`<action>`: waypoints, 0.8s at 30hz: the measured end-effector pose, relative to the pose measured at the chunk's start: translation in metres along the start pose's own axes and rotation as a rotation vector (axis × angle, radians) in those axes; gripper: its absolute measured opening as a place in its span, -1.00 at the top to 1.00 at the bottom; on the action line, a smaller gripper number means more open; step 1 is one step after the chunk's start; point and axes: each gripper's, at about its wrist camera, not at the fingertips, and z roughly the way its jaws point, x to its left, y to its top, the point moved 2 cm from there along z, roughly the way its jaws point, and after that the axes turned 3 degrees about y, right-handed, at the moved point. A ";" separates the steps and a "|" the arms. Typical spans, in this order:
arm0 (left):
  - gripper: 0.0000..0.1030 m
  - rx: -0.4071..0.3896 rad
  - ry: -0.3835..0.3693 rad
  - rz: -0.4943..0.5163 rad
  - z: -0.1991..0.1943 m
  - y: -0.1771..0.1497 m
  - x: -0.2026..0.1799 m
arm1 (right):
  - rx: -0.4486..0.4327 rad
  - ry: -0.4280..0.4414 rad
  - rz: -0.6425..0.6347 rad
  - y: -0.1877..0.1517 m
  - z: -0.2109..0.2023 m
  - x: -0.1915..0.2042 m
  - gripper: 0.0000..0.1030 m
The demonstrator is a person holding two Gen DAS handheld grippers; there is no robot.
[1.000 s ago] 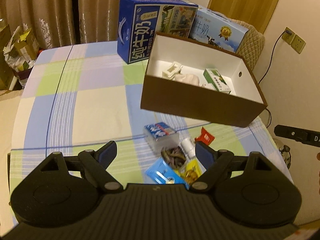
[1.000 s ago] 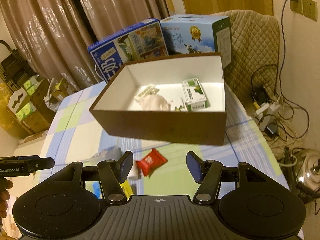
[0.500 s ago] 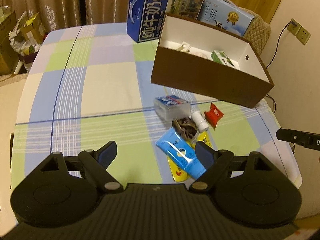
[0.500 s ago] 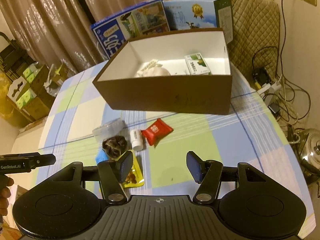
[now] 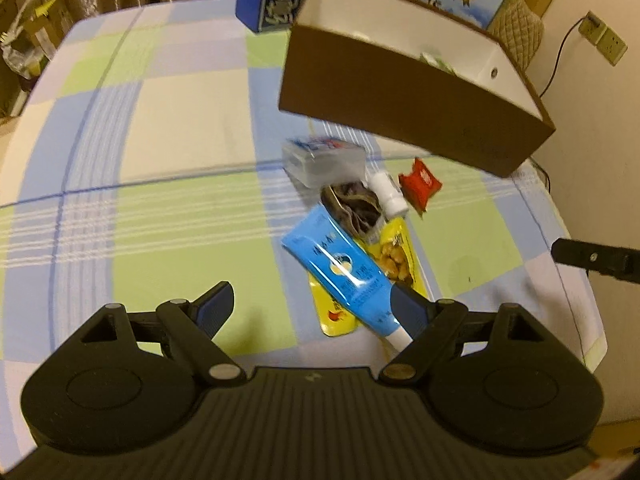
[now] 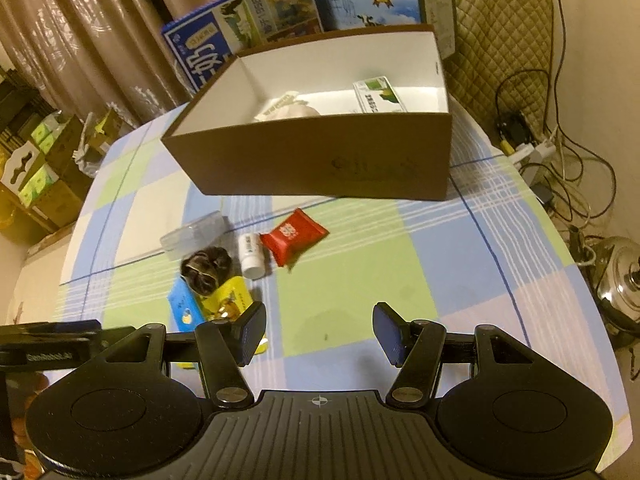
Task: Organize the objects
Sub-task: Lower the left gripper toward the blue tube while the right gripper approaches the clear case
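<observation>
Right, notes:
Left gripper (image 5: 310,303): spread, empty.
Right gripper (image 6: 319,332): spread, empty.
Blue tube (image 5: 340,270): I'd judge light, squashy, slick (pinch across its middle).

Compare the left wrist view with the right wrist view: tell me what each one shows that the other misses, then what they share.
Only the left wrist view shows the whole blue tube down to its white cap, and the hole in the brown box's end wall. Only the right wrist view shows the box floor, with a green-and-white carton and a pale bundle, plus a steel pot on the floor. Both show the red snack packet, white bottle, clear plastic case, yellow pouch and open grippers.
</observation>
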 end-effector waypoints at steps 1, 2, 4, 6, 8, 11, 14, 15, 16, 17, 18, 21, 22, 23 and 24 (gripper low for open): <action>-0.60 0.008 -0.006 -0.001 0.005 -0.001 -0.003 | 0.002 -0.002 0.004 0.000 0.000 -0.002 -0.10; -0.61 0.016 -0.013 -0.006 0.010 -0.002 -0.005 | 0.005 -0.005 0.007 0.000 0.001 -0.004 -0.10; -0.60 0.035 -0.021 -0.017 0.021 -0.003 -0.008 | 0.009 -0.011 0.013 0.001 0.001 -0.008 -0.10; -0.61 0.053 -0.030 -0.029 0.030 -0.004 -0.010 | 0.012 -0.016 0.020 0.001 0.002 -0.012 -0.10; -0.60 0.067 -0.028 -0.039 0.039 -0.003 -0.013 | 0.013 -0.021 0.028 0.002 0.002 -0.016 -0.10; -0.61 0.078 -0.028 -0.047 0.050 -0.001 -0.017 | 0.014 -0.027 0.037 0.003 0.002 -0.022 -0.10; -0.61 0.090 -0.021 -0.044 0.060 0.000 -0.022 | 0.018 -0.029 0.044 0.005 0.004 -0.027 -0.10; -0.61 0.090 -0.014 -0.035 0.063 0.000 -0.024 | 0.019 -0.028 0.046 0.005 0.004 -0.028 -0.10; -0.61 0.091 -0.004 -0.026 0.066 0.000 -0.026 | 0.022 -0.027 0.048 0.005 0.005 -0.029 -0.10; -0.61 0.091 -0.001 -0.019 0.069 -0.001 -0.027 | 0.024 -0.025 0.050 0.006 0.006 -0.030 -0.10; -0.59 0.092 0.006 -0.011 0.071 -0.001 -0.027 | 0.026 -0.023 0.050 0.006 0.007 -0.030 -0.10; -0.52 0.085 0.024 -0.002 0.073 -0.003 -0.022 | 0.032 -0.018 0.051 0.007 0.010 -0.031 -0.10; -0.48 0.085 0.030 -0.002 0.073 -0.004 -0.020 | 0.033 -0.017 0.051 0.007 0.011 -0.031 -0.10; -0.47 0.083 0.033 -0.008 0.073 -0.005 -0.015 | 0.034 -0.015 0.052 0.008 0.012 -0.032 -0.10; -0.44 0.080 0.031 -0.019 0.072 -0.006 -0.009 | 0.035 -0.014 0.052 0.008 0.013 -0.032 -0.10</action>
